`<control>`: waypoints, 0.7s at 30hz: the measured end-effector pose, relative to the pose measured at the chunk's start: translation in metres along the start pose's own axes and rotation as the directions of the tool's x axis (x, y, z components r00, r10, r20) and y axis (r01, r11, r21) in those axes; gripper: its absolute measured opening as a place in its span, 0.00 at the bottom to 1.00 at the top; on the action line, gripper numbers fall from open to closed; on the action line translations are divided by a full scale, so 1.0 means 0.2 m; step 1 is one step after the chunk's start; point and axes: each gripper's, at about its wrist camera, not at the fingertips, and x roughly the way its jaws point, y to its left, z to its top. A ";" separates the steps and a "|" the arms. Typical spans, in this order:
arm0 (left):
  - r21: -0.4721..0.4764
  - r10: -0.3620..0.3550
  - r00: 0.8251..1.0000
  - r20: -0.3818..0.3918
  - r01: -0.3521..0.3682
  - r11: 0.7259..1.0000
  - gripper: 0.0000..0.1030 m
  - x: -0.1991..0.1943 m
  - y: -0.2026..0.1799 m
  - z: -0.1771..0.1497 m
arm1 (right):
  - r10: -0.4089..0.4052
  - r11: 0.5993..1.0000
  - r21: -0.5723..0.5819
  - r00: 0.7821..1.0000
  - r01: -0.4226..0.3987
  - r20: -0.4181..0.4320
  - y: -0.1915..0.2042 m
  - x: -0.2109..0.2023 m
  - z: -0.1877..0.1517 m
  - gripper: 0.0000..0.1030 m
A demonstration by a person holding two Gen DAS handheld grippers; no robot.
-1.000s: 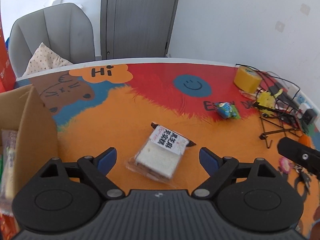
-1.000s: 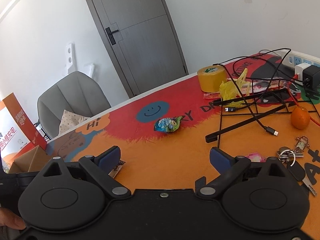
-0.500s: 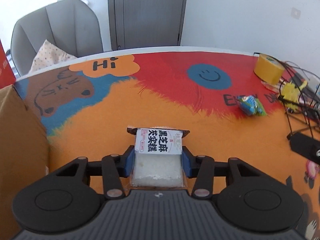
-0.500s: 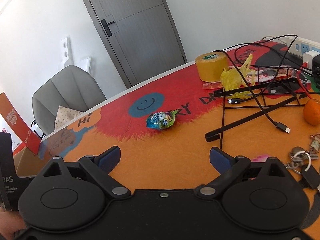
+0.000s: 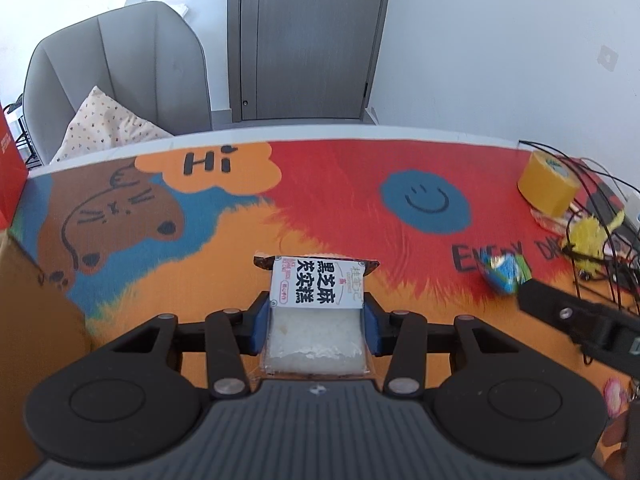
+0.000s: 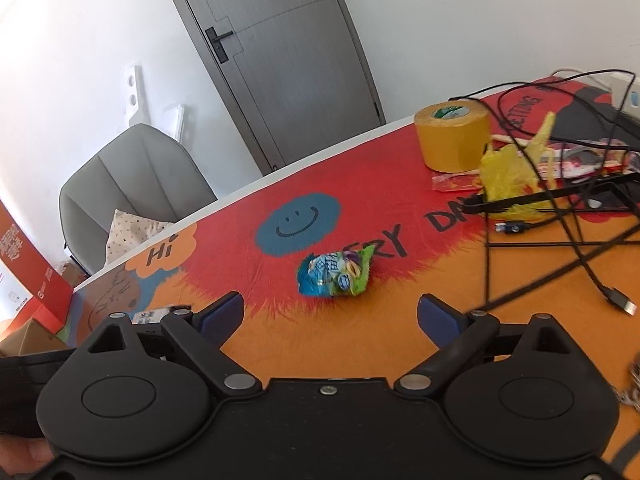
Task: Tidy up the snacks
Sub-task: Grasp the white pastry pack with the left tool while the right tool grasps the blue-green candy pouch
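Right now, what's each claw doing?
Left claw: shut on the cake pack.
Right claw: open, empty, candy bag just ahead.

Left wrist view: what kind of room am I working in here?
Probably a home room or small office: a table under a cartoon-print mat, a grey upholstered chair with a cushion, and a grey interior door.

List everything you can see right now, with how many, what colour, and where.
rice cake packet: 1, white, clamped in left tool
candy bag: 1, blue-green, on mat ahead of right tool
tape roll: 1, yellow, far right of mat
table mat: 1, orange-red
cardboard box: 1, brown, left edge
chair: 1, grey, behind table
cables: several, black, right side
left tool: shut on packet
right tool: open
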 end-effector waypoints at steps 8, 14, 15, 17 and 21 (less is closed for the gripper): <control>-0.029 0.003 1.000 0.002 -0.003 1.000 0.44 0.07 -0.01 0.09 | -0.008 1.000 0.010 0.999 0.009 -0.042 0.01 0.16 0.07 0.88; -0.053 -0.004 1.000 -0.004 0.004 0.999 0.44 0.09 0.00 0.13 | -0.025 1.000 -0.010 0.997 0.024 -0.080 0.04 0.27 0.11 0.83; -0.057 -0.005 1.000 -0.004 0.005 0.998 0.44 0.10 0.01 0.13 | -0.031 0.999 -0.012 0.995 0.030 -0.092 0.05 0.28 0.11 0.82; -0.065 -0.008 1.000 -0.004 0.007 0.998 0.44 0.10 0.02 0.13 | -0.057 0.998 -0.043 0.994 0.054 -0.090 0.08 0.30 0.11 0.78; -0.080 -0.006 1.000 -0.009 0.005 0.997 0.44 0.10 0.03 0.13 | -0.140 0.986 -0.101 0.987 0.132 -0.081 0.13 0.30 0.09 0.55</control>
